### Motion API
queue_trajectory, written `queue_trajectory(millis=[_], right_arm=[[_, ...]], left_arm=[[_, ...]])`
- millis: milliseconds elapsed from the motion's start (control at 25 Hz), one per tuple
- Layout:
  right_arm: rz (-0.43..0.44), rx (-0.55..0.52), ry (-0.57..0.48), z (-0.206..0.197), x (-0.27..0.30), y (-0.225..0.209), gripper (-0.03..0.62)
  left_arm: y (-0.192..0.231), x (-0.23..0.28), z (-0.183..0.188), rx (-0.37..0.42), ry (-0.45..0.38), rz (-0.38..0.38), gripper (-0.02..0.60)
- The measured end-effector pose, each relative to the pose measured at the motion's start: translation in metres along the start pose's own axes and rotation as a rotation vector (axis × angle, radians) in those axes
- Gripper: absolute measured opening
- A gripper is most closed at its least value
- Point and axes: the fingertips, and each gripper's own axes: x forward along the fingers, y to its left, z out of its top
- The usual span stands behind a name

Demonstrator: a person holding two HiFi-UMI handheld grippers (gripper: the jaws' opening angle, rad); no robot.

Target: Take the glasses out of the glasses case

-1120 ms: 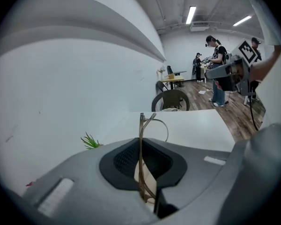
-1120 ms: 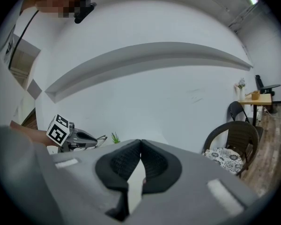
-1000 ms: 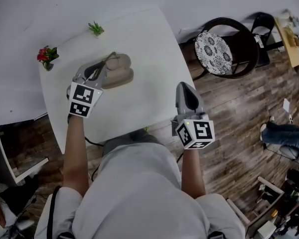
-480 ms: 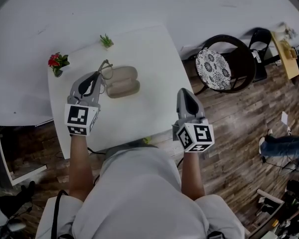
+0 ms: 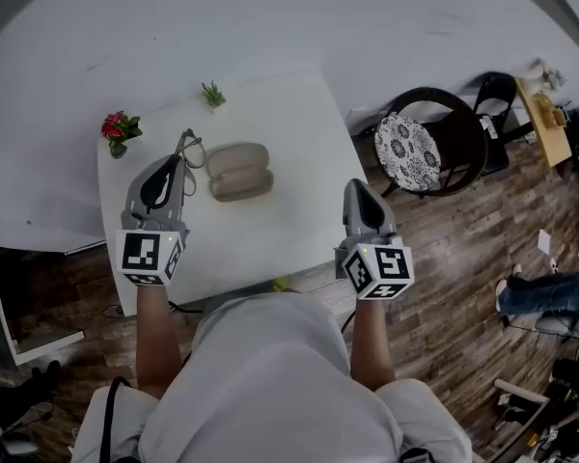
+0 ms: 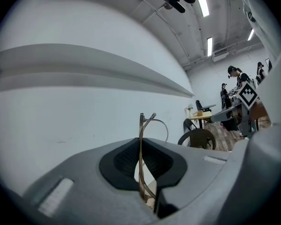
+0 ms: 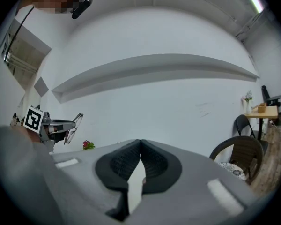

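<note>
The tan glasses case (image 5: 239, 172) lies open on the white table (image 5: 289, 123), with both halves showing nothing inside. My left gripper (image 5: 179, 158) is to the left of the case, shut on the thin-framed glasses (image 5: 191, 149), which stick out past its tips. In the left gripper view the glasses (image 6: 143, 130) stand on edge, pinched between the pads of the left gripper (image 6: 144, 159). My right gripper (image 5: 356, 185) hovers over the table's right edge, shut with nothing in it. The right gripper view shows the right gripper's (image 7: 140, 149) pads pressed together, and the left gripper (image 7: 54, 127) holding the glasses (image 7: 74, 127) at the far left.
A small pot of red flowers (image 5: 118, 128) and a small green plant (image 5: 212, 95) stand at the table's far side. A dark round chair (image 5: 434, 128) with a patterned cushion sits on the wooden floor to the right. People stand far off (image 6: 236, 83).
My left gripper has drawn back to the left, away from the case, with the glasses held in it. The right gripper has hardly moved.
</note>
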Motion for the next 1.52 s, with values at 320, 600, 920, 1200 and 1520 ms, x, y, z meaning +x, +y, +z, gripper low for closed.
queue_trajectory(millis=[320,600,920,1200,1520], right_arm=[[-0.008,-0.02,-0.006,0.005,0.0,0.003,0.003],[-0.013,-0.027,-0.01,0.009,-0.003,-0.003,0.003],[-0.016,-0.041,-0.023,0.019,0.0,-0.008,0.003],[-0.01,-0.056,-0.029,0.024,0.002,-0.009,0.002],[-0.019,-0.062,-0.036,0.03,0.006,-0.013,0.003]], left_arm=[[0.013,-0.019,0.004,-0.026,-0.037,0.041,0.023],[0.015,-0.025,0.011,-0.041,-0.06,0.056,0.023],[0.021,-0.024,0.018,-0.049,-0.082,0.075,0.023],[0.027,-0.024,0.023,-0.042,-0.094,0.088,0.023],[0.032,-0.02,0.024,-0.044,-0.102,0.089,0.023]])
